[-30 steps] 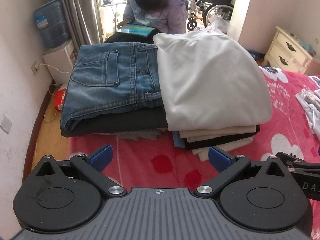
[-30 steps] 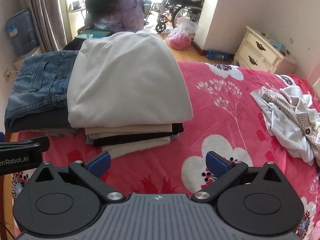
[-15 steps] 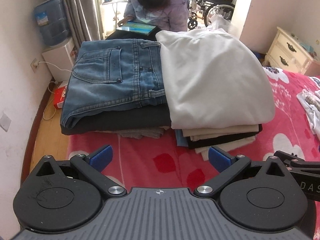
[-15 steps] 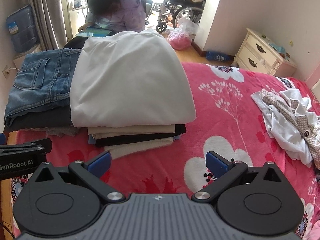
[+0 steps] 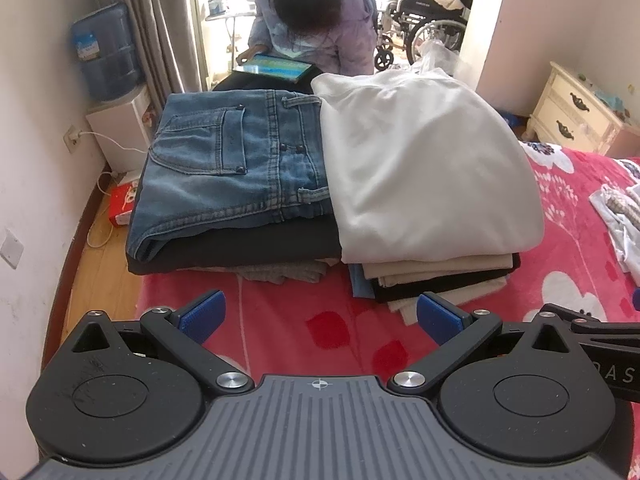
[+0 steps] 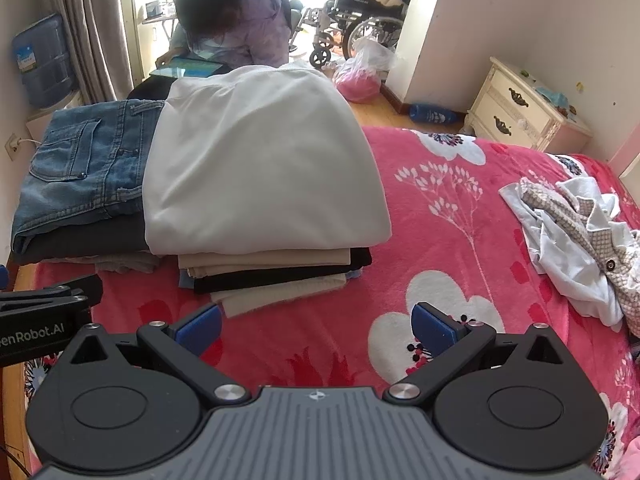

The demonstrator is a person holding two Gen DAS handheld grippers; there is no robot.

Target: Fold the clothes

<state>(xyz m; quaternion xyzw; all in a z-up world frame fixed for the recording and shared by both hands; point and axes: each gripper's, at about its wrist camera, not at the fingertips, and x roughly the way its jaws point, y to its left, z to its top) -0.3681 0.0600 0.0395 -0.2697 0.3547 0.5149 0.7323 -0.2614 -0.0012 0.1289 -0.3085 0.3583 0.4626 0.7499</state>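
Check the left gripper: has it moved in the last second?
Yes. The left gripper has eased back and slightly left: the folded jeans and white top sit further right in its view.

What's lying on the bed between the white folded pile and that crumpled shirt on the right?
Nothing: only bare floral blanket separates the white folded pile from the crumpled shirt, seen in the right wrist view.

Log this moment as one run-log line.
left hand-held gripper: open, empty | right hand-held gripper: open, empty | folded stacks: jeans, white top | unfolded shirt on bed
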